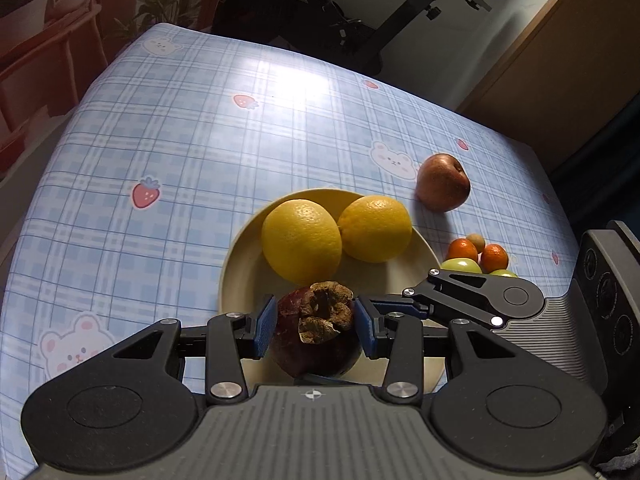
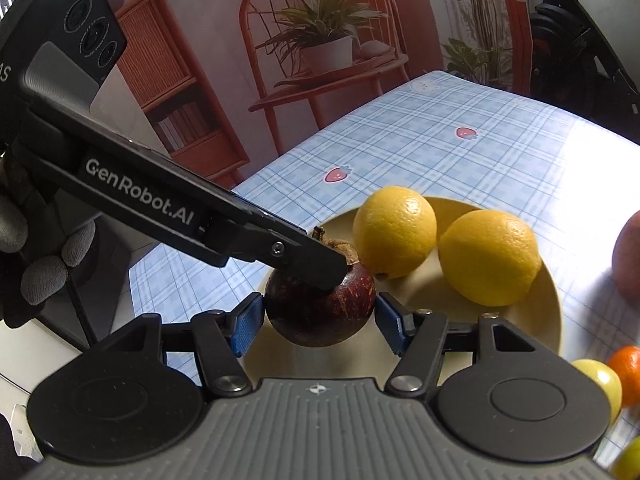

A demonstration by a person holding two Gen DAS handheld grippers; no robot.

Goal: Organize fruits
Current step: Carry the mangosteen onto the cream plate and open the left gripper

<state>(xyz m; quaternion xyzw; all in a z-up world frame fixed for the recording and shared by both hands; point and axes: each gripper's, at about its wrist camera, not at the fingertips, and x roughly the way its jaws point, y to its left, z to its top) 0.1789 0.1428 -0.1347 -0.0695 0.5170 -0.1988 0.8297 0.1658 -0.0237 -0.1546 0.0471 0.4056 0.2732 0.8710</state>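
A dark purple mangosteen (image 1: 320,356) with a dried brown calyx sits between the blue pads of my left gripper (image 1: 316,330), which is shut on its sides. It hangs over the near edge of a cream plate (image 1: 240,264). From the right wrist view, my right gripper (image 2: 320,326) also has its pads against the mangosteen (image 2: 320,316). The left gripper (image 2: 336,274) reaches in from the upper left across the fruit's top. One right finger (image 1: 460,292) shows at the right in the left wrist view. Two yellow citrus fruits (image 1: 302,240) (image 1: 376,228) lie on the plate (image 2: 552,308).
A reddish apple (image 1: 442,182) lies on the blue plaid tablecloth beyond the plate's right side. A cluster of small orange and green fruits (image 1: 476,256) sits right of the plate. A gloved hand (image 2: 40,272) holds the left gripper. Chairs and an exercise machine stand past the table.
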